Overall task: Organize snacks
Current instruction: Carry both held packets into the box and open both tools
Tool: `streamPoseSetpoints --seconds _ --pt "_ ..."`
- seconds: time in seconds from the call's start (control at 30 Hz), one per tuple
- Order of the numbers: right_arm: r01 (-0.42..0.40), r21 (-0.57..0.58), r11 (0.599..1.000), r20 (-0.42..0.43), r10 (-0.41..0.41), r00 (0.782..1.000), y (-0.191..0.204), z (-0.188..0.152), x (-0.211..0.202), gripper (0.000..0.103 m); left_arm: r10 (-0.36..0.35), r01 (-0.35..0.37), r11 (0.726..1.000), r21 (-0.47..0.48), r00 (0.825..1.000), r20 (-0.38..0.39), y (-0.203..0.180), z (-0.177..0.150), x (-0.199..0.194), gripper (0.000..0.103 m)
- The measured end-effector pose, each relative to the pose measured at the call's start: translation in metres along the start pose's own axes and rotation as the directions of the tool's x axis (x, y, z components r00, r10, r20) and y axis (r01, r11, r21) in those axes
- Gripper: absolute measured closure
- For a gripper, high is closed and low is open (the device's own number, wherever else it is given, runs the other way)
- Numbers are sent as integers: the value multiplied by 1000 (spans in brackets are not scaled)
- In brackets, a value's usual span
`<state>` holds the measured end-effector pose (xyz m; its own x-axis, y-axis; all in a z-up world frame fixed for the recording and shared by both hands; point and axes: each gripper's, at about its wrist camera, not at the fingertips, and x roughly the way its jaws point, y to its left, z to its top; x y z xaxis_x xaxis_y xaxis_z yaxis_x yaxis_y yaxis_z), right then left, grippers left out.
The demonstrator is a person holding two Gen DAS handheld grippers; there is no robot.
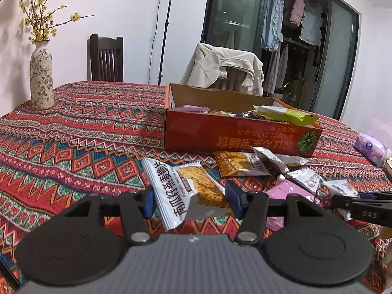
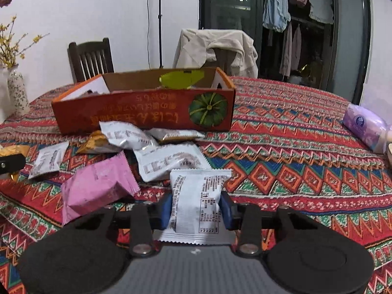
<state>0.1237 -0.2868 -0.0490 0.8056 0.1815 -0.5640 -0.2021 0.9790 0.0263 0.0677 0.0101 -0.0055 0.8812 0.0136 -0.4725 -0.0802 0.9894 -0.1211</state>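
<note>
My left gripper (image 1: pixel 191 201) is shut on a white-and-orange oat crisp packet (image 1: pixel 181 191), held above the patterned tablecloth. My right gripper (image 2: pixel 196 212) is shut on a white snack packet (image 2: pixel 196 203), its blue pads pressing both sides. An orange cardboard box (image 1: pixel 220 132) (image 2: pixel 147 112) stands open on the table beyond both grippers, with a green packet (image 1: pixel 286 115) (image 2: pixel 181 79) and other snacks inside. Loose packets lie in front of the box: an orange one (image 1: pixel 235 163), a pink one (image 2: pixel 95 188) and several silver-white ones (image 2: pixel 169 161).
A flowered vase (image 1: pixel 41 78) stands at the table's far left. A purple tissue pack (image 2: pixel 365 125) lies at the right edge. Behind the table are a dark wooden chair (image 1: pixel 105 58) and a chair draped with a beige jacket (image 1: pixel 220 68).
</note>
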Motion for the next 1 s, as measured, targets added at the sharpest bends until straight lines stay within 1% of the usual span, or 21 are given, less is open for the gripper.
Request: streamPoseSetpoints --seconds 0.2,0.43,0.8,1.0 --pt "-20 13 1000 73 19 997 -4 12 -17 64 -16 16 1000 5 1000 18 -3 15 3 45" --pt "-38 21 999 138 35 990 -5 35 -24 64 -30 29 1000 11 999 38 -10 38 7 45" --pt "-69 26 997 230 62 971 -5 96 -23 64 -44 43 999 23 996 79 -23 91 24 45" --pt "-86 29 996 273 75 959 -4 131 -12 64 -50 48 999 25 995 87 -33 119 45 45"
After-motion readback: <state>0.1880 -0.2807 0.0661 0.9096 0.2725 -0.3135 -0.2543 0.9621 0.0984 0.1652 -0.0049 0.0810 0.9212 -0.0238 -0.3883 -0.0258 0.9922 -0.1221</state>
